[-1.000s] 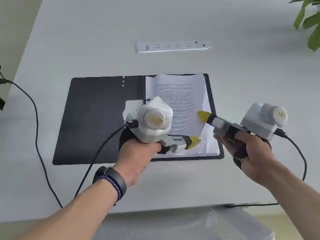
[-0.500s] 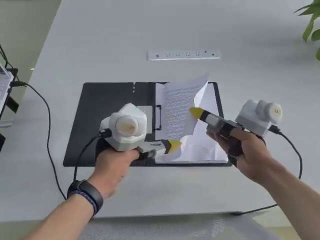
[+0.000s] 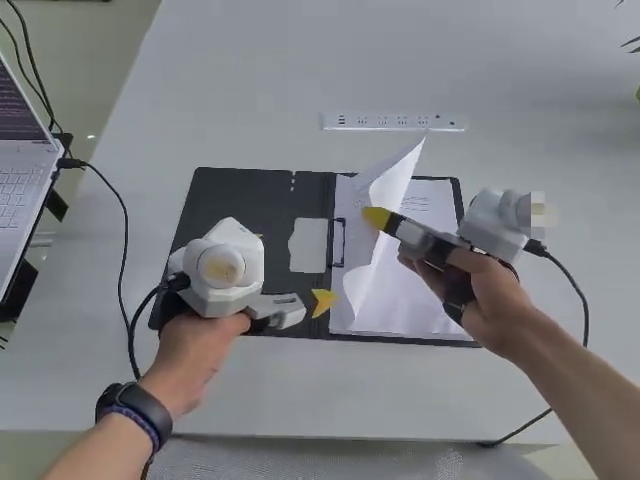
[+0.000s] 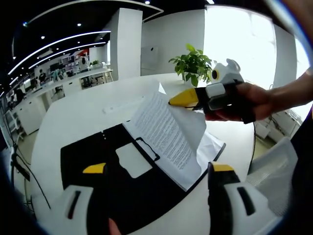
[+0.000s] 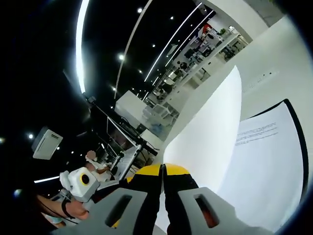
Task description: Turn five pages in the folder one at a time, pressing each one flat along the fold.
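Pinching the raised page (image 3: pixel 396 176), right gripper (image 3: pixel 375 216) hangs above folder (image 3: pixel 240 215).

R tool (image 3: pixel 376 216) has raised page (image 3: pixel 398 175) higher; L tool (image 3: pixel 322 300) pulled back left off it.

Head cam: high over the near edge, looking down on the folder (image 3: pixel 240 220), with left gripper (image 3: pixel 322 300) and right gripper (image 3: pixel 378 216) both in frame. Left gripper cam: low at the folder's near left, facing right and far. Right gripper cam: tight against the lifted page (image 5: pixel 210 132), facing left and up. All three share folder and page.
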Demonstrator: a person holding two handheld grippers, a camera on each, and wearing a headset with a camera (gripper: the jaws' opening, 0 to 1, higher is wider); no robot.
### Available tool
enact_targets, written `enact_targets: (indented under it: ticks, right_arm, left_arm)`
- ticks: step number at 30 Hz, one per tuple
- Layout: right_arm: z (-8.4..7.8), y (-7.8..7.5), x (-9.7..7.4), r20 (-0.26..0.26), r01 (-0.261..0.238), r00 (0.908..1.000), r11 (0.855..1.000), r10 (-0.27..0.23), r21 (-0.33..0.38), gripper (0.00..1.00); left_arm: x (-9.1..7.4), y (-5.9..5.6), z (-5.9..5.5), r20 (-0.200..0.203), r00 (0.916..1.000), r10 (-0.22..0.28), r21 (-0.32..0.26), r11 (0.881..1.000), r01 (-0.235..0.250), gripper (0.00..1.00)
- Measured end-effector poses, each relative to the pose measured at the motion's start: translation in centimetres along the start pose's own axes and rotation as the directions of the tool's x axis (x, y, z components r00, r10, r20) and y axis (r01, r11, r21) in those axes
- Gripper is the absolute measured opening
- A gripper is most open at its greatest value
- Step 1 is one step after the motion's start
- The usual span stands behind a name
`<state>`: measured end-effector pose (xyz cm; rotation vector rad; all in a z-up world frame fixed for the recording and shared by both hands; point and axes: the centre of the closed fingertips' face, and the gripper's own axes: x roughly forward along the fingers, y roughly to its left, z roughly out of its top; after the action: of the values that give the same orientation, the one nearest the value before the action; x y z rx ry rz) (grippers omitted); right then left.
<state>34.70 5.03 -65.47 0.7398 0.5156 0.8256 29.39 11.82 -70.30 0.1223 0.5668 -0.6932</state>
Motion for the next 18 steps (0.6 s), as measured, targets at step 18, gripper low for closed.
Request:
enact_targets:
  ticks: [18]
  right_arm:
    - [-3.8,3.7,5.9,-0.109,-0.089,0.9903,0.996,0.086,-0.022,0.00]
  left_arm:
    - [-4.1,2.5,-2.2,0.004,0.9979,0.064,-0.041,0.997,-0.064,0.84]
